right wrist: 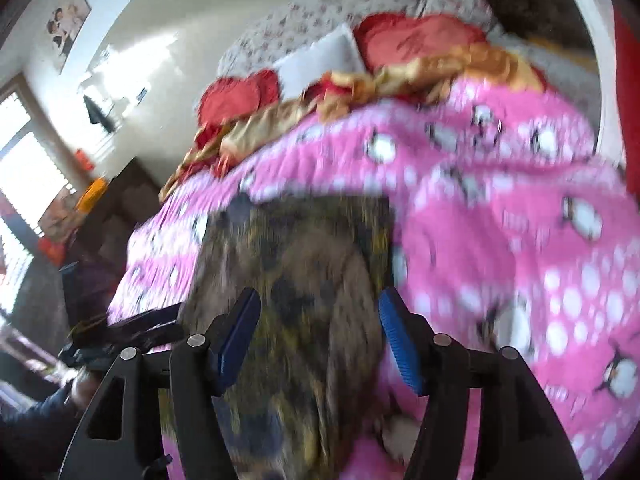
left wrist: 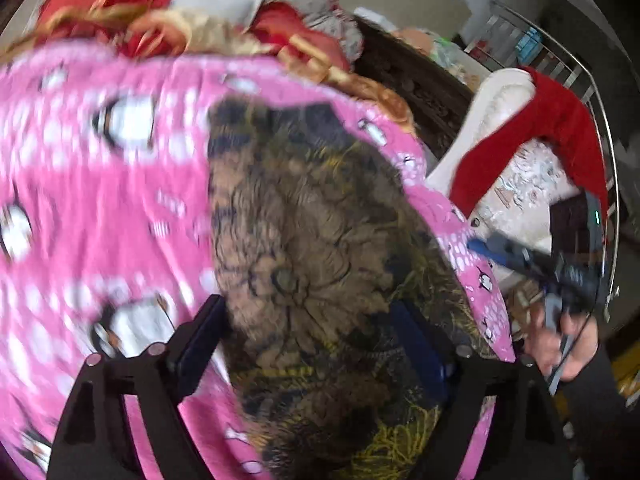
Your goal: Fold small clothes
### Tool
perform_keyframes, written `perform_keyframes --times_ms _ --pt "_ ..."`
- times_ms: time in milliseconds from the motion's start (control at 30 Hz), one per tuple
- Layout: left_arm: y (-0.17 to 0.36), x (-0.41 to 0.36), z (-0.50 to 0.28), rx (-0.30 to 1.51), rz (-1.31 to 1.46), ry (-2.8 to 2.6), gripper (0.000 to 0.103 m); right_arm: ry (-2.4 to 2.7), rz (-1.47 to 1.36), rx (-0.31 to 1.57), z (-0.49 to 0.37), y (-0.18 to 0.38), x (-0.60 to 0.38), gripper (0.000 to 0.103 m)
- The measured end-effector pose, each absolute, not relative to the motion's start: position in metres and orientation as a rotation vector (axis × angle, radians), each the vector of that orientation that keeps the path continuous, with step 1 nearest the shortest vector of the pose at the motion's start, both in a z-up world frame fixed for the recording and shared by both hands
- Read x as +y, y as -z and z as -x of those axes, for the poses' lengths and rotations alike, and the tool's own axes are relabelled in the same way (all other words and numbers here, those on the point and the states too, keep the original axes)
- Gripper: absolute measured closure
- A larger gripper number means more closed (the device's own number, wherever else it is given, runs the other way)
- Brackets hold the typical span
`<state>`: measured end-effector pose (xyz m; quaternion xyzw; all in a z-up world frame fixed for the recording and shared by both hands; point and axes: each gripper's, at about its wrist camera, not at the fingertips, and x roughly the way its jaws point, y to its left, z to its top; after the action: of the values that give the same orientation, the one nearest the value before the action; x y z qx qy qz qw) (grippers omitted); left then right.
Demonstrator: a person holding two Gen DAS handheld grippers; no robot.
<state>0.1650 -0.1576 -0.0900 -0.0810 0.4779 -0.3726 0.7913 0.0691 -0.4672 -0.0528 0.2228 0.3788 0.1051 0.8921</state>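
Observation:
A small brown, black and yellow patterned garment (left wrist: 312,248) lies spread on a pink penguin-print blanket (left wrist: 100,200). My left gripper (left wrist: 308,320) is open just above the garment's near part, its fingers apart on either side. In the right wrist view the same garment (right wrist: 304,280) lies on the blanket (right wrist: 520,240). My right gripper (right wrist: 320,312) is open above it, holding nothing. The right gripper also shows in the left wrist view (left wrist: 532,260) at the right, off the blanket's edge. Both views are blurred by motion.
Red and gold bedding (left wrist: 168,28) and red cushions (right wrist: 416,40) lie at the bed's far end. A metal rack (left wrist: 580,92) with a red cloth (left wrist: 552,132) and white clothes stands to the right. A dark headboard (left wrist: 412,80) is behind.

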Motion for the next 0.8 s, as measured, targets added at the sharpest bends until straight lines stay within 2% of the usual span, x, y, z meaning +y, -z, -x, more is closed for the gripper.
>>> perform_keyframes --times_ms 233,300,367,433,533,600,633,667,700,733,767,800 --pt "0.106 -0.150 -0.196 1.140 0.448 0.862 0.014 -0.320 -0.699 0.761 -0.053 0.098 -0.490 0.056" --pt "0.102 -0.155 -0.195 1.144 0.421 0.865 0.026 -0.334 -0.721 0.747 -0.059 0.107 -0.489 0.056" --pt "0.097 -0.156 -0.191 1.133 0.376 0.849 0.044 -0.332 -0.758 0.760 -0.071 0.116 -0.491 0.056" --pt "0.096 -0.154 -0.190 1.109 0.311 0.799 0.054 -0.347 -0.796 0.770 -0.084 0.127 -0.492 0.056" --pt "0.099 -0.149 -0.189 1.085 0.258 0.768 0.051 -0.394 -0.808 0.797 -0.093 0.131 -0.487 0.050" --pt "0.100 -0.151 -0.186 1.071 0.223 0.797 0.045 -0.471 -0.762 0.827 -0.093 0.126 -0.479 0.048" --pt "0.102 -0.154 -0.186 1.065 0.215 0.811 0.037 -0.495 -0.732 0.835 -0.092 0.126 -0.478 0.048" --pt "0.103 -0.157 -0.185 1.059 0.215 0.827 0.026 -0.485 -0.725 0.834 -0.095 0.127 -0.479 0.053" --pt "0.103 -0.161 -0.183 1.049 0.217 0.840 0.021 -0.461 -0.744 0.828 -0.099 0.130 -0.483 0.063" --pt "0.103 -0.165 -0.181 1.042 0.210 0.847 0.013 -0.436 -0.770 0.819 -0.104 0.133 -0.487 0.067" --pt "0.102 -0.169 -0.179 1.036 0.191 0.848 0.012 -0.404 -0.786 0.797 -0.111 0.133 -0.491 0.073" --pt "0.101 -0.171 -0.178 1.032 0.171 0.848 0.012 -0.383 -0.778 0.779 -0.116 0.130 -0.493 0.075"
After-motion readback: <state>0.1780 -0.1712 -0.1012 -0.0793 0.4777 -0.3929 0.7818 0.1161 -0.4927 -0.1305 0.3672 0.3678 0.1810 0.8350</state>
